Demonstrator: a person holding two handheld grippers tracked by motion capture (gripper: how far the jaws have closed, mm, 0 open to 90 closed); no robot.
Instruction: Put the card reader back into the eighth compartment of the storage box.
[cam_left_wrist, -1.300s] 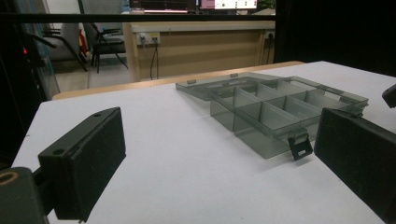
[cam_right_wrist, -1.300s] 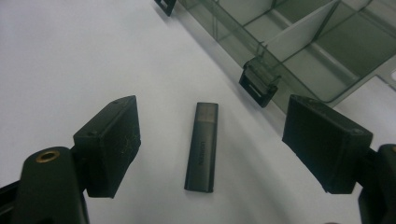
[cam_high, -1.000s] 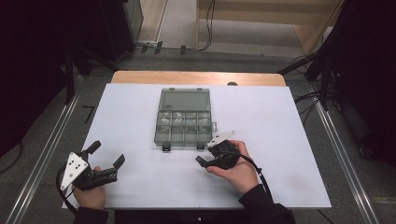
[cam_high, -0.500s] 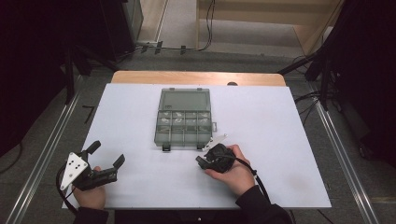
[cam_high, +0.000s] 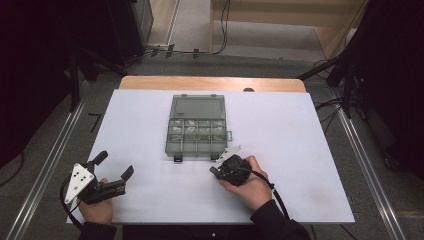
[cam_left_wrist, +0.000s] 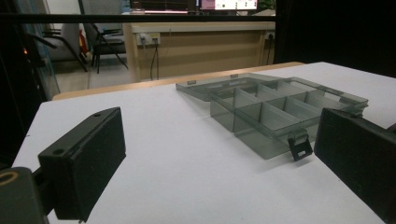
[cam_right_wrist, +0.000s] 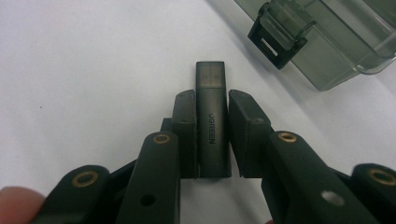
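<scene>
Right hand-held gripper: clamped on a dark USB adapter, marked UGREEN, seated lengthwise between the two jaws. Metal plug end of adapter projecting past the jaw tips, just above the white desk surface; contact with the surface not discernible. Gripped from behind by right hand.

Just beyond the adapter tip, ahead and to the right in the right gripper view: black latch on the near wall of a smoky translucent organizer box. Adapter near the latch, not touching it.

In the high view, right hand-held gripper just off the near right corner of the organizer box. Box open, lid laid flat on the far side, compartments in rows; small contents too blurred to identify.

Left hand-held gripper: jaws wide apart, nothing between them, low over the near left corner of the desk, held by left hand. Well apart from the box, which lies ahead and to its right. In the left gripper view, divider walls of the organizer box and one hanging latch seen past the right jaw.

Beyond the desk's far edge: wooden cabinet with wall sockets.
</scene>
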